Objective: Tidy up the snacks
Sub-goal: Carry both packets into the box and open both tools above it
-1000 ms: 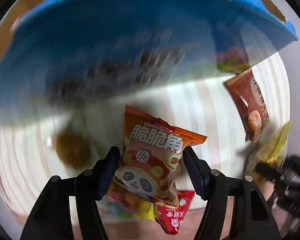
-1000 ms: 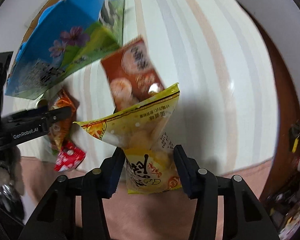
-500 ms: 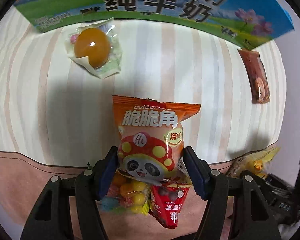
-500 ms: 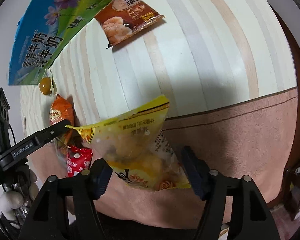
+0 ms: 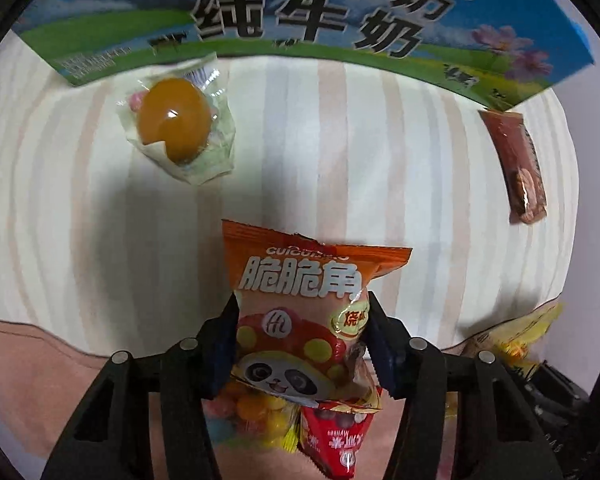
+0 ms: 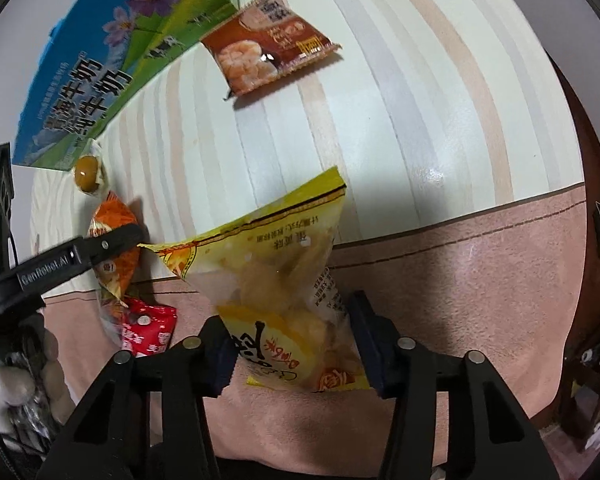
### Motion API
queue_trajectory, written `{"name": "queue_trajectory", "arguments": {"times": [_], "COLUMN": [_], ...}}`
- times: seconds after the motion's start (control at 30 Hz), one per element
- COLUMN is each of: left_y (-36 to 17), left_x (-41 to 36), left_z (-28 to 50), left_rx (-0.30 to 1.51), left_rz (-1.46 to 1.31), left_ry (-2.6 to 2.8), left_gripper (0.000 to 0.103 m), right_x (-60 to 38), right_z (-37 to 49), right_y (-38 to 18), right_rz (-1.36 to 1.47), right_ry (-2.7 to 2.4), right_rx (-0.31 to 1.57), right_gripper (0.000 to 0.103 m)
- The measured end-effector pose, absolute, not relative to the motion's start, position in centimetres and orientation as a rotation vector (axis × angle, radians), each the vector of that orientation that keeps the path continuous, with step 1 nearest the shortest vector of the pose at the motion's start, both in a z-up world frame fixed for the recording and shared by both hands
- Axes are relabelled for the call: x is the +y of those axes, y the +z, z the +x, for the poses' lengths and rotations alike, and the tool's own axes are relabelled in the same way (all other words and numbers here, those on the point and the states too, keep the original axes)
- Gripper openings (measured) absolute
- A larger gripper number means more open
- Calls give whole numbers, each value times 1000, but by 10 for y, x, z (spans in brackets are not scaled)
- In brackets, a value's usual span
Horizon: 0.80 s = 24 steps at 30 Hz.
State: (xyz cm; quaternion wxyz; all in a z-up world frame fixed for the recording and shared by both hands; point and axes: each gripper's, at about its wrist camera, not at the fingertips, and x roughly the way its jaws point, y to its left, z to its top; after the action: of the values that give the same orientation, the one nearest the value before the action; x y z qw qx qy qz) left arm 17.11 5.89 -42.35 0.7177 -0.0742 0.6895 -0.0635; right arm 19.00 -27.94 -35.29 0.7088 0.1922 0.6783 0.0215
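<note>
My left gripper (image 5: 300,336) is shut on an orange panda snack bag (image 5: 300,304), held above the table's near edge; it also shows in the right wrist view (image 6: 114,248). Under it lie a bag of coloured candies (image 5: 252,412) and a red packet (image 5: 332,436). My right gripper (image 6: 292,344) is shut on a yellow snack bag (image 6: 276,276), off to the right of the left gripper. A brown snack packet (image 6: 266,52) and a wrapped brown egg (image 5: 174,120) lie on the striped table (image 5: 340,160). A blue-green milk carton box (image 5: 300,12) stands at the far edge.
The pink cloth-covered edge (image 6: 460,300) runs below the striped tabletop. Dark furniture (image 6: 596,320) stands at the far right in the right wrist view.
Both grippers have pulled back from the milk box toward the table's near edge, each still holding its bag. The egg and the brown packet now lie farther away.
</note>
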Motion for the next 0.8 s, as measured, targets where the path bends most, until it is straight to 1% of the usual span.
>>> {"name": "queue_trajectory", "arguments": {"times": [0.13, 0.27, 0.43, 0.57, 0.6, 0.63, 0.67, 0.8], "left_y": [-401, -361, -306, -252, -253, -242, -231, -216], "left_x": [56, 66, 70, 77, 78, 81, 83, 85], "left_z": [161, 164, 172, 204, 216, 225, 238, 282], "left_rx": [1486, 1434, 1338, 1260, 1251, 1237, 1221, 1195], "left_rz": [-165, -185, -226, -252, -249, -239, -229, -191], "left_ry": [-153, -171, -204, -231, -233, -230, -223, -195], "left_gripper": [54, 54, 54, 54, 54, 54, 54, 54], "right_x": [-275, -272, -263, -261, -260, -258, -254, -244], "right_z": [194, 203, 229, 263, 272, 289, 299, 351], "right_y": [-342, -321, -271, -222, -212, -197, -190, -159], "right_rz": [493, 552, 590, 582, 574, 554, 541, 467], "right_ry": [88, 146, 239, 294, 301, 303, 303, 290], "right_rx": [1487, 1455, 1371, 1288, 1269, 1242, 1228, 1186], "right_gripper": [51, 50, 50, 50, 50, 50, 50, 50]}}
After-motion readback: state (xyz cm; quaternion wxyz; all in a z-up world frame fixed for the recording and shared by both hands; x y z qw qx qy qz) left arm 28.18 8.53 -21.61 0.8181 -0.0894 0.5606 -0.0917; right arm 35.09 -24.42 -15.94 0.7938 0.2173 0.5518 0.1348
